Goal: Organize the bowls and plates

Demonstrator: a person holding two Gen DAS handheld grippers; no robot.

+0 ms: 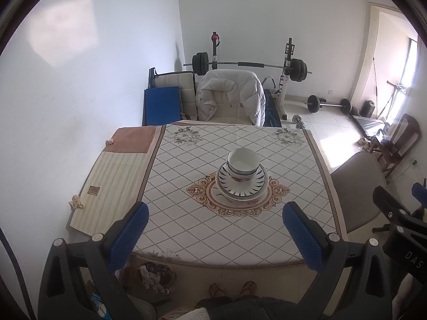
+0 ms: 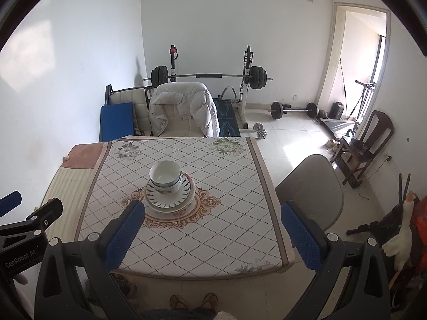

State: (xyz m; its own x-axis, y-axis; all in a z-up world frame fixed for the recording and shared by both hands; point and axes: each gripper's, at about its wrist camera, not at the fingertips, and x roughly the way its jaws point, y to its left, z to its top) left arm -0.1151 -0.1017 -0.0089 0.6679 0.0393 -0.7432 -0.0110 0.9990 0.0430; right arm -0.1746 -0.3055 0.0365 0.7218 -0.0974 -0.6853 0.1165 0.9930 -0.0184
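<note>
A stack of bowls [image 1: 243,163] was seen nested on a stack of plates [image 1: 241,186], the whole pile set on the ornamental medallion at the middle of the table [image 1: 213,250]. The top bowl was white inside and empty; a blue-banded bowl and a flowered one showed beneath it. The upper plate carried dark leaf-shaped marks round its rim, and a pink-patterned plate edge showed under it. In the right wrist view the same bowls [image 2: 165,177] and plates [image 2: 169,200] were seen slightly left of centre.

The table was covered by a cloth with a diamond grid and flower sprays at its far corners. A striped beige mat [image 1: 112,186] with a brown patch lay along the left edge, and a crumpled tissue [image 1: 76,202] rested on it near the left edge.

The left gripper [image 1: 214,237] was held above the near edge of the table, its blue-padded fingers spread wide apart with nothing between them, well short of the pile. The right gripper [image 2: 213,234] was likewise held over the near edge with its fingers wide apart and empty, its left pad appearing just beside the plates in the view.

A chair draped with a white padded jacket [image 1: 229,93] stood beyond the far edge, and a barbell rack [image 1: 249,65] stood against the wall behind it. A grey chair [image 2: 312,186] stood at the right edge.
</note>
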